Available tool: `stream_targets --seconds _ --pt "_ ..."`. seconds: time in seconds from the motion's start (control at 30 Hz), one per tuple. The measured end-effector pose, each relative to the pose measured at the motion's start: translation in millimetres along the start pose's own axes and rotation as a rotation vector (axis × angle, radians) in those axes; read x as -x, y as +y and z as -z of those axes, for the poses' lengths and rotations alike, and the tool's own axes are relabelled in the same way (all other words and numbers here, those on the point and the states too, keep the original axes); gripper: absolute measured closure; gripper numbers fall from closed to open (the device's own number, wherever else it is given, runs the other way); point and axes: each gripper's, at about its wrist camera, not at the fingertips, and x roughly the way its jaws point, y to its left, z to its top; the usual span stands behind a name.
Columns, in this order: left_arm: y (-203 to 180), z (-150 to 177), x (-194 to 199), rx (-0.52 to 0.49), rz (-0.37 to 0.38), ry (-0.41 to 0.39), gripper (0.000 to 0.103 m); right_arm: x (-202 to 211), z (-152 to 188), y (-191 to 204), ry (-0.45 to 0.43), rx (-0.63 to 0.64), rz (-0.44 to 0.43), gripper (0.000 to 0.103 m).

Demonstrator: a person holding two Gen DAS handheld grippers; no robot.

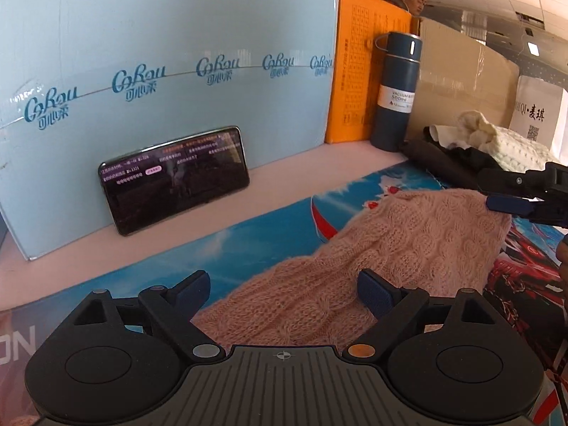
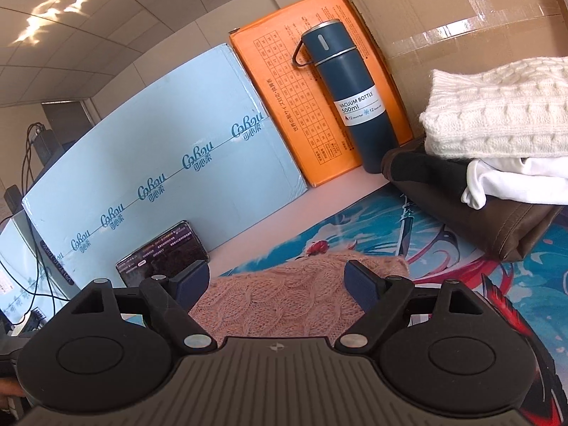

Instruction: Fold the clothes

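On the printed mat, near centre:
- Pink knit sweater (image 1: 372, 248): lies in a compact, folded-looking bundle on the printed mat (image 1: 255, 234); whether another fold is due cannot be told.
- Left gripper (image 1: 284, 293): jaws spread wide, nothing pinched; pads hang over the near edge of the pink knit, neither pressing it.
- Right gripper (image 2: 275, 284): jaws likewise spread, empty, poised above the right end of the same knit; seen from the left wrist view at far right.

Far right of the table:
- Pile of clothes (image 2: 497, 149): a cream cable-knit (image 2: 497, 106) on top, white cloth beneath, a brown garment (image 2: 472, 206) at the bottom; the cream piece looks folded, the rest loosely stacked.

Along the far wall:
- Blue vacuum bottle (image 2: 351, 106), upright, just beside the pile.
- Orange box (image 2: 284, 106), pale blue carton (image 1: 159, 71), brown cardboard box (image 2: 443, 17).
- Phone (image 1: 174, 177), propped against the pale blue carton, screen lit.

Progress, as judged:
- Pink knit appears released and largely folded; moving it to the pile likely remains.
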Motion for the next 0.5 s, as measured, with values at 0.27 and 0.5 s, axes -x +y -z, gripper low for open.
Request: stream_targets --seconds 0.27,0.5 --pt "-34.5 18.1 15.5 -0.167 -0.001 -0.054 0.093 -1.6 3.2 0.2 0.020 0.009 -0.007 0.021" --pt "-62.4 34.5 52.6 -0.240 -0.018 -0.152 0.096 0.2 4.1 3.7 0.013 0.068 -0.021 0.021"
